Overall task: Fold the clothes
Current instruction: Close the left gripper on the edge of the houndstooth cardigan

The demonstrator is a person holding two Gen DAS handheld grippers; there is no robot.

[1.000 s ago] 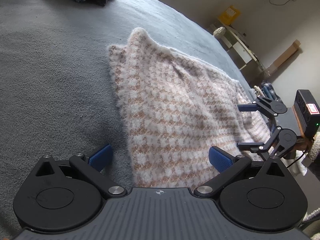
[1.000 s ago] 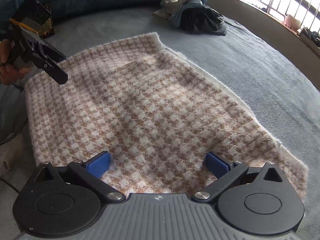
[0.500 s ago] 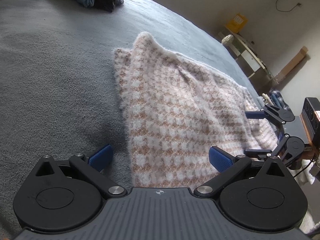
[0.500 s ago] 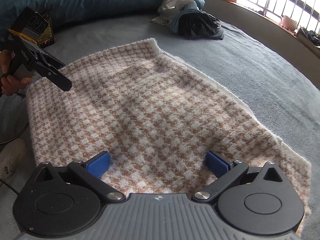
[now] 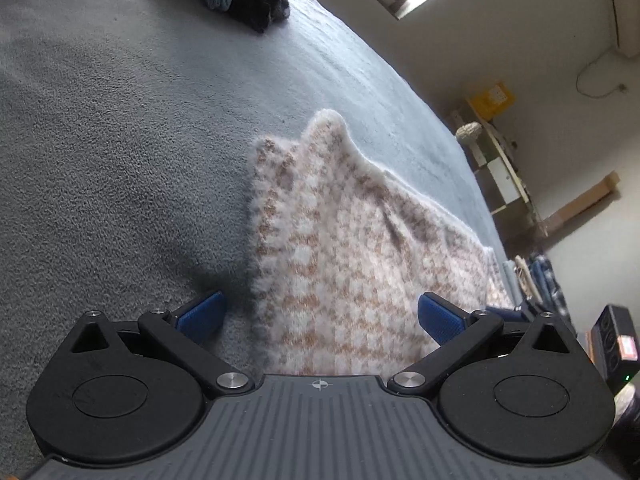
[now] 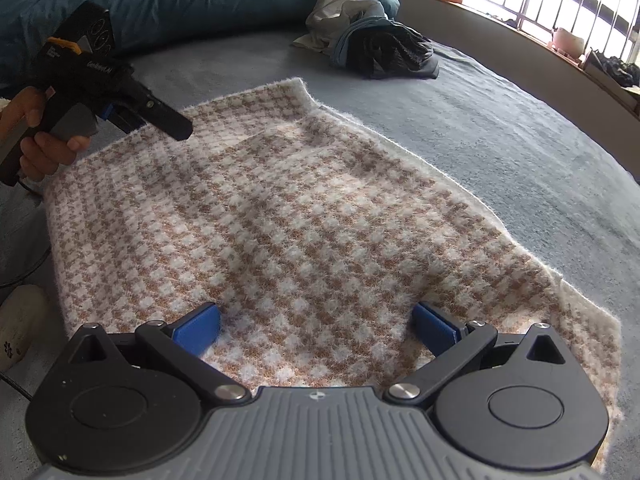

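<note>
Checked sweater (image 5: pixel 340 248) on grey bedspread (image 5: pixel 120 140)

garment (image 6: pixel 304 216): fuzzy beige-white houndstooth knit | spread flat, slightly rumpled | on grey bed

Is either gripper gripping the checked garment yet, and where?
No. Left gripper and right gripper are both open over the checked garment; nothing is held.

The garment (image 6: pixel 304 216) has a small check pattern in light brown and white, with a whitish fuzzy edge. The bed cover (image 6: pixel 500 128) under it is plain grey-blue. At 12 o'clock from the garment lies a heap of clothes (image 6: pixel 376 46) in black, blue and beige. Both claws have blue pads (image 6: pixel 196 326) on black arms.
</note>
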